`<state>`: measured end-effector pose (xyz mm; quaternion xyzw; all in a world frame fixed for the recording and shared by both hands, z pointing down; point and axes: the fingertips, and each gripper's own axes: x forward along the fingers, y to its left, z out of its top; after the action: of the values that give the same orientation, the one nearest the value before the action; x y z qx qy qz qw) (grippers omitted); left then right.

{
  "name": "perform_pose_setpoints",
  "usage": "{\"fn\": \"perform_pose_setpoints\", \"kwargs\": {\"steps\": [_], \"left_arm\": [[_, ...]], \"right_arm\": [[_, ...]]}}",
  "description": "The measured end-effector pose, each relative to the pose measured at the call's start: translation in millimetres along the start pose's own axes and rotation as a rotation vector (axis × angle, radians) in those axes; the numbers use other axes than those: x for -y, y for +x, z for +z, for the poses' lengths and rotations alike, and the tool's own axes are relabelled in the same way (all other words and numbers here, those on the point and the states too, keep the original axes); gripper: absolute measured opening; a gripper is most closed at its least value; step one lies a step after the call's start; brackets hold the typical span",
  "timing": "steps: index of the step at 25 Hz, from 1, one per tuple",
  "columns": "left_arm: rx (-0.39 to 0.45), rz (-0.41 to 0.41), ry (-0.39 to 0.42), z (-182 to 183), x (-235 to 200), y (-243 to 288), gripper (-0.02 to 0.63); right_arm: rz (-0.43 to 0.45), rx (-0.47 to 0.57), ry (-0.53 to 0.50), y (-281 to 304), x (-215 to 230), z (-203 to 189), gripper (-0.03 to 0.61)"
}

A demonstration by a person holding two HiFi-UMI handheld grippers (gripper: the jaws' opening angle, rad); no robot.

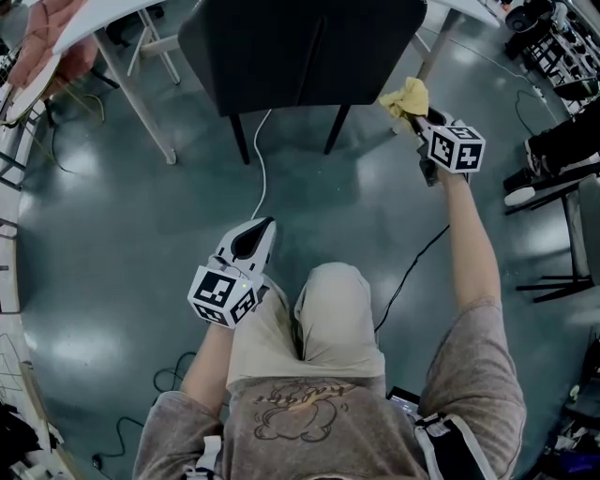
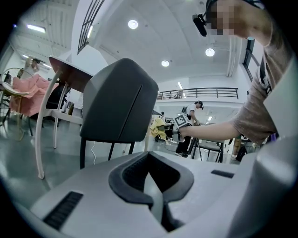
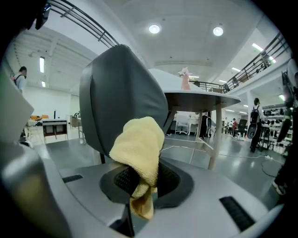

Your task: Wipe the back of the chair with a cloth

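Pinched tight between the jaws of the right gripper: one yellow cloth, bunched above the pads, with a short tail hanging below. Raised to the lower right edge of the one dark chair, just beside its back; touching or not, cannot tell.

Jaws of the left gripper pressed together, with nothing between them. Held low beside the knee, well apart from the chair.

Under the chair back, in the head view, two thin black legs, and one white cable lying on the floor between them. Much bare floor between the person and the chair.

Beyond the chair, a white table with slanted legs on both sides: one near the chair's left edge, one just past the cloth. One black cable on the floor under the right forearm.
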<state>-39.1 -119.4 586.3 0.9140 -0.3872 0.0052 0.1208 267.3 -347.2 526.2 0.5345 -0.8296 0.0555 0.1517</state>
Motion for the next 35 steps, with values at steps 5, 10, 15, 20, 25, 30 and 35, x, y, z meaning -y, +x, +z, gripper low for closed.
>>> {"fn": "perform_pose_setpoints", "kwargs": {"steps": [5, 10, 15, 20, 25, 30, 35], "left_arm": [[-0.001, 0.01, -0.008, -3, -3, -2, 0.009], [-0.008, 0.032, -0.012, -7, -8, -8, 0.009], [-0.01, 0.064, -0.01, -6, -16, -18, 0.009], [-0.01, 0.101, -0.013, -8, -24, -27, 0.009], [-0.012, 0.138, -0.021, -11, -33, -37, 0.009], [-0.011, 0.177, -0.025, -15, -44, -46, 0.009], [-0.011, 0.208, -0.025, -17, -51, -54, 0.009]], "right_arm": [[0.108, 0.022, -0.047, 6, -45, -5, 0.083], [0.25, 0.057, -0.113, 30, -122, 1, 0.083], [0.376, 0.071, -0.154, 62, -193, 8, 0.083], [0.489, 0.063, -0.196, 93, -260, 8, 0.083], [0.545, 0.048, -0.242, 129, -311, 4, 0.083], [0.563, 0.036, -0.294, 160, -341, -2, 0.083], [0.56, 0.019, -0.345, 182, -358, -6, 0.083]]}}
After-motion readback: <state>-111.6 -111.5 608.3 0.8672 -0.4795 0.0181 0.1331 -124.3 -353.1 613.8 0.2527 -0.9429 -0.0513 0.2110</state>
